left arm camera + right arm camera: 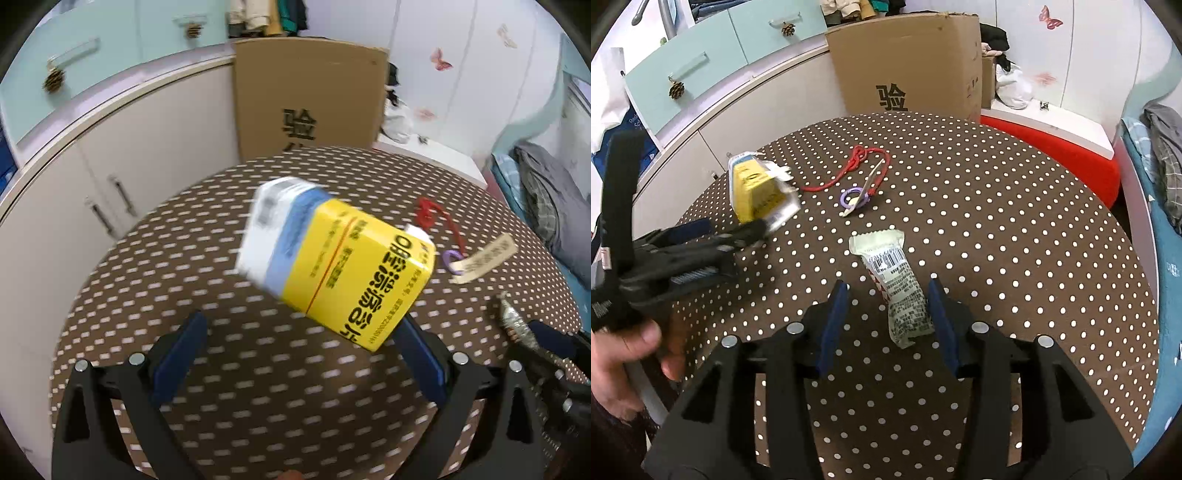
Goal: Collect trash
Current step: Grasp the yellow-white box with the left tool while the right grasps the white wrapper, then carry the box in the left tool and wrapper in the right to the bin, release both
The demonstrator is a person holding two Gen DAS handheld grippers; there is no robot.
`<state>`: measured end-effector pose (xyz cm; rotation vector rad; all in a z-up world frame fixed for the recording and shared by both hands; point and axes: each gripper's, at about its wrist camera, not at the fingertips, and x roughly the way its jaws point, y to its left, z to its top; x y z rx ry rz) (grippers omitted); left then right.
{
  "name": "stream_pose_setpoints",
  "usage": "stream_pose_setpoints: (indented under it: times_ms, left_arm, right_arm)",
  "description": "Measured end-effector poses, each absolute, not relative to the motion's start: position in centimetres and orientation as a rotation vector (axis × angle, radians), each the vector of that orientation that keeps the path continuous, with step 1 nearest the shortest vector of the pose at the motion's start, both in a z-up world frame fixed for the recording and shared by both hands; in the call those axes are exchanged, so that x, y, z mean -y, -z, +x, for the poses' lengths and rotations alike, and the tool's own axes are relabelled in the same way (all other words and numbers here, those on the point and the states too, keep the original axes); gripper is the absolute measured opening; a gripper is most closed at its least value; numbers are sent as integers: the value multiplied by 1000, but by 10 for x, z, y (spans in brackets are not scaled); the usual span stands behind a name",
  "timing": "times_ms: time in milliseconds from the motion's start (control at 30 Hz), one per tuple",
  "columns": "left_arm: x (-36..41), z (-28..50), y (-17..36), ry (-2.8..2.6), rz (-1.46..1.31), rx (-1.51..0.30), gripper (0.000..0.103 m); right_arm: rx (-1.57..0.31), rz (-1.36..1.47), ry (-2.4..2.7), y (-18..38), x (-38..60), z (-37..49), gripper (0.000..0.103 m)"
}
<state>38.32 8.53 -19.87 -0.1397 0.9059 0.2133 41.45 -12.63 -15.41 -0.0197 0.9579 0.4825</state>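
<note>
Angling down: L gripper (301,332) spread by yellow box (343,273); R gripper (888,301) apart around wrapper (897,291).

each camera sits on its gripper, looking forward and steeply down along the fingers at the dotted table (155,280) from close range. both views share the cardboard box (310,92), the yellow carton (354,273) and the red cord (432,218); the right view also catches the left gripper (753,230).
</note>
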Motion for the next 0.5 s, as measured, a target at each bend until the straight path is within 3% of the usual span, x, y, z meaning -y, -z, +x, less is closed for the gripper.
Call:
stream_pose_setpoints:
  times_ms: [200, 267, 300, 333, 367, 433, 500]
  left_arm:
    - [-86, 388, 192, -214, -68, -877, 97]
    - [-82, 392, 192, -210, -41, -868, 96]
    - [-82, 394, 192, -195, -51, -874, 91]
    - [-84, 395, 193, -174, -74, -882, 66]
    - [-87, 397, 195, -166, -93, -893, 49]
    - [-90, 394, 193, -163, -94, -883, 33]
    - [-92, 387, 192, -150, -98, -869, 26]
  right_arm:
    - [-953, -11, -479, 155, 125, 410, 45]
    - [-946, -25, -469, 155, 123, 409, 34]
    - [-941, -35, -462, 155, 122, 409, 23]
    - [-937, -44, -452, 156, 122, 408, 20]
    - [-939, -40, -453, 155, 122, 408, 19]
    - [-948, -31, -469, 155, 125, 404, 17]
    - [-945, -37, -465, 153, 129, 396, 16]
